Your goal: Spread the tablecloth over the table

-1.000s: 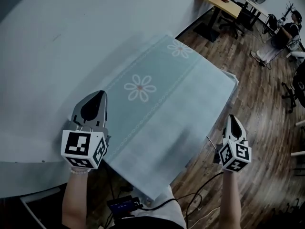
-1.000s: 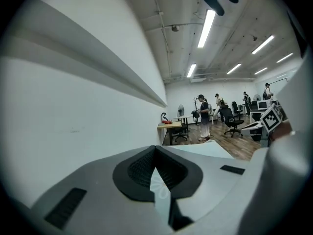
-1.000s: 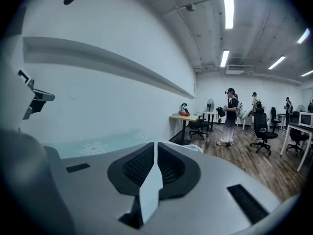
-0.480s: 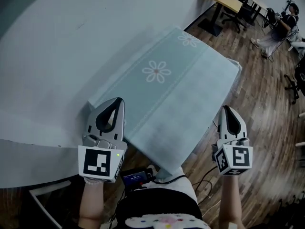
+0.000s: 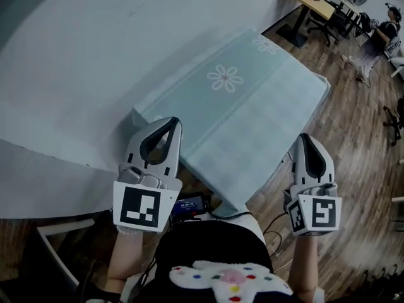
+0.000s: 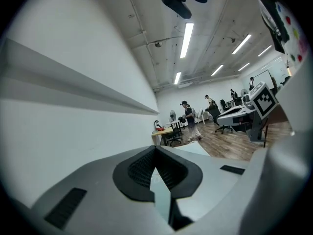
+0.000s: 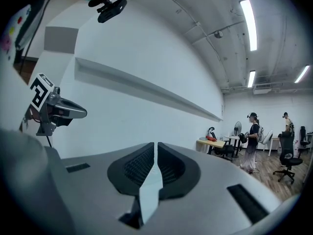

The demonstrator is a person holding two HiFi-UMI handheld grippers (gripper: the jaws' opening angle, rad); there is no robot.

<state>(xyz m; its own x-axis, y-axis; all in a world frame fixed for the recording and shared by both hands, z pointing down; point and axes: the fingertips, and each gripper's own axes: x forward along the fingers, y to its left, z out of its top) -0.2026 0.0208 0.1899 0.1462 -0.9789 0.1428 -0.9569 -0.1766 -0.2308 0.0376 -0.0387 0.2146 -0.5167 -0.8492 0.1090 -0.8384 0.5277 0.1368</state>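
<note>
Wood floor (image 5: 360,144) at right, white wall (image 5: 76,55) upper left. The flowered tablecloth (image 5: 246,106) lies mid-frame, its near edge pinched by the left gripper (image 5: 169,122) and right gripper (image 5: 305,139), both clamped on thin fabric. Uneven pulling could skew it or slip a corner free.

The tablecloth (image 5: 246,106) is matt, pale cloth with printed flowers. The left gripper (image 5: 172,121) and right gripper (image 5: 304,137) have smooth, matt grey plastic shells and ribbed black pads (image 7: 139,166). The floor (image 5: 353,169) is wood planking with a faint sheen.
</note>
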